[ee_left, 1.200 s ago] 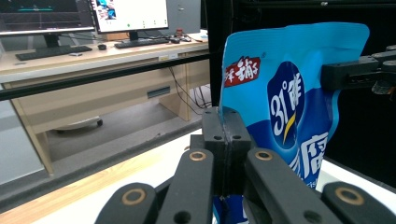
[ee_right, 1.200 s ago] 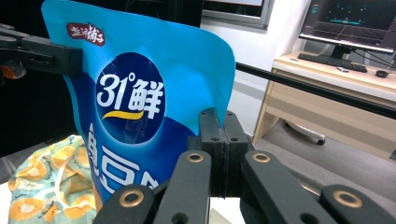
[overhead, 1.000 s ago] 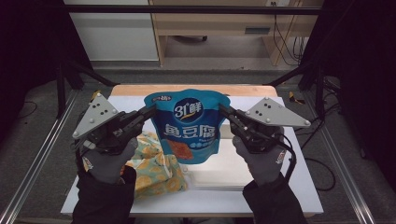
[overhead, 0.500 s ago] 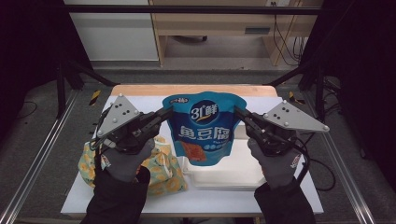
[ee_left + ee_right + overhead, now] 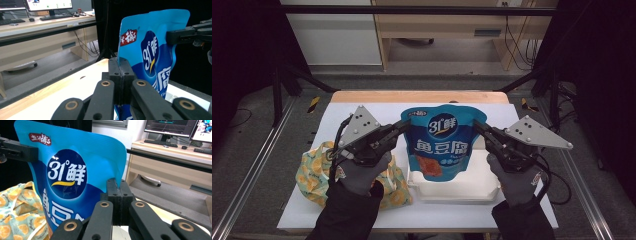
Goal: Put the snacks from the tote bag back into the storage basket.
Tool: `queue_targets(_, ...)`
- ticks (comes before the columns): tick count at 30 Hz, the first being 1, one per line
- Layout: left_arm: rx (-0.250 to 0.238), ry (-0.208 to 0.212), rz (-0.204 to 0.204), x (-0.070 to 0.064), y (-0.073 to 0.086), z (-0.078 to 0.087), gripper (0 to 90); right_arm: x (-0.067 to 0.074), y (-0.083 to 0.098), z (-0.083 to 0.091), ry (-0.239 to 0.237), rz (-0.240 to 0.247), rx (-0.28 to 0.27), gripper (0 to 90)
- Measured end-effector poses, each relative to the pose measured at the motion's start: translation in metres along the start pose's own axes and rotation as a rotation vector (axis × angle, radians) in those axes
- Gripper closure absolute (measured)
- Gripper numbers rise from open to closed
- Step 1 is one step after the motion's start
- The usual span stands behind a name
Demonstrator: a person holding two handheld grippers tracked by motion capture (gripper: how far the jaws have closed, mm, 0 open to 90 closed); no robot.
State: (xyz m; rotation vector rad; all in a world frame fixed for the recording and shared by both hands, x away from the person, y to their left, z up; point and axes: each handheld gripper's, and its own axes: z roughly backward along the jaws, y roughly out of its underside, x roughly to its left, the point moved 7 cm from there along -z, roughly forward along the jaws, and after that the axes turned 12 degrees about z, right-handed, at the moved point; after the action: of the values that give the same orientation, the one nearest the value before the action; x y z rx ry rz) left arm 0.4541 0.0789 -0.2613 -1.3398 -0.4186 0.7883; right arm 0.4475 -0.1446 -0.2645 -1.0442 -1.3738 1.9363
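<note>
Two gloved hands are coming in from the near edge of the white table [image 5: 522, 212]. Left gripper [image 5: 403, 127] is pinching the left edge of the blue snack pouch [image 5: 443, 142], jaws pressed tight on it. Right gripper [image 5: 476, 126] is clamping the pouch's right edge the same way. Pouch is hanging upright between them, above a white tray [image 5: 462, 187]. Orange-print bag [image 5: 314, 172] is lying just left of the tray, under the left hand [image 5: 362, 172]. Farther back, a wooden desk [image 5: 447, 22] is standing on the floor.

Blue snack pouch [image 5: 443, 141] held upright between left gripper [image 5: 403, 128] and right gripper [image 5: 477, 127], above white tray [image 5: 457, 187]; orange-print bag [image 5: 314, 172] left.
</note>
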Motion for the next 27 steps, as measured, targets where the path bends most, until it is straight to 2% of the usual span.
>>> queue_targets(13, 0.053, -0.001, -0.007, 0.001, 0.025, -0.013, 90.0, 0.002, 0.028, -0.002, 0.002, -0.025, 0.025, 90.0)
queue_targets(27, 0.105, -0.012, -0.016, 0.004, 0.05, -0.018, 90.0, 0.009, 0.053, -0.007, -0.013, -0.039, 0.066, 90.0)
